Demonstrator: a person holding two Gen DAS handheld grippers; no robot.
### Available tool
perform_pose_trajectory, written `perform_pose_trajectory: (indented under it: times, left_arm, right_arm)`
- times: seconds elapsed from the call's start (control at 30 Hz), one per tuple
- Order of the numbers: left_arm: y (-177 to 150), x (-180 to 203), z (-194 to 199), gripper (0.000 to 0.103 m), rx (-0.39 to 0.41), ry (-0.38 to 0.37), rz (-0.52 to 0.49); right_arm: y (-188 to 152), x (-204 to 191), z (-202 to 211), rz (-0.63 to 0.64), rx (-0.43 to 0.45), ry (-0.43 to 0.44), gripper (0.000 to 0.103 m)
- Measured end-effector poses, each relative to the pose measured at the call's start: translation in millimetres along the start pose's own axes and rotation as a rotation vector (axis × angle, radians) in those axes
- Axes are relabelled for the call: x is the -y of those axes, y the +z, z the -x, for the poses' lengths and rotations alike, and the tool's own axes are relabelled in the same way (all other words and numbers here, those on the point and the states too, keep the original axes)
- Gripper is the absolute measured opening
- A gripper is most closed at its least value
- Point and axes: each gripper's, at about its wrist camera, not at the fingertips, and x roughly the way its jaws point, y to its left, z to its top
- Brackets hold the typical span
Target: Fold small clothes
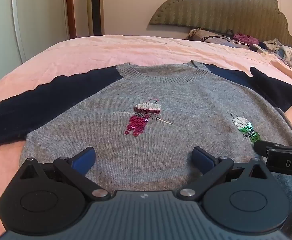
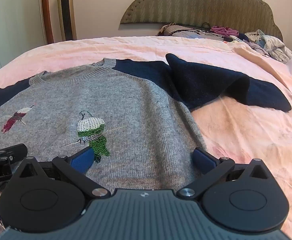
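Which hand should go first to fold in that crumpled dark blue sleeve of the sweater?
Probably the right. The right tool hangs open over the sweater's right side, with the crumpled sleeve just ahead. The left tool is open over the middle, farther from it.

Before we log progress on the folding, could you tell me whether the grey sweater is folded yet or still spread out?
Mostly spread: the grey sweater lies flat, front up, on the pink bedspread. Only its right navy sleeve is doubled over on itself.
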Motion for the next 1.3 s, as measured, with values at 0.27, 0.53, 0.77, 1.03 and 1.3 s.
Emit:
perform_pose_trajectory:
  times: [0.27,0.53,0.77,1.03,1.3]
  left_arm:
    - [-4.7,6.4,4.6,0.103,0.006,0.008,-0.014]
    - [1.2,-2.2,1.9,0.103,-0.003,-0.003,-0.007]
    - [1.7,-0.5,1.0,0.103,-0.009,0.000,-0.017]
    - [1.1,0.5,0.9,0.103,-0.007,0.004,-0.021]
    - [1.2,0.2,0.9,0.103,-0.006,0.005,-0.022]
  right_arm:
    - [-0.6,-0.2,0.7,-0.001,-0.001,-0.002,0.103]
    - [-0.5,0.0,0.6,-0.001,-0.003,0.001,0.103]
    - [-0.9,0.2,1.5,-0.002,-0.002,0.001,0.103]
    - [-1.0,0.3,1.8,-0.002,-0.002,0.002,0.103]
    - [-1.1,0.4,2.2,-0.003,-0.001,0.002,0.103]
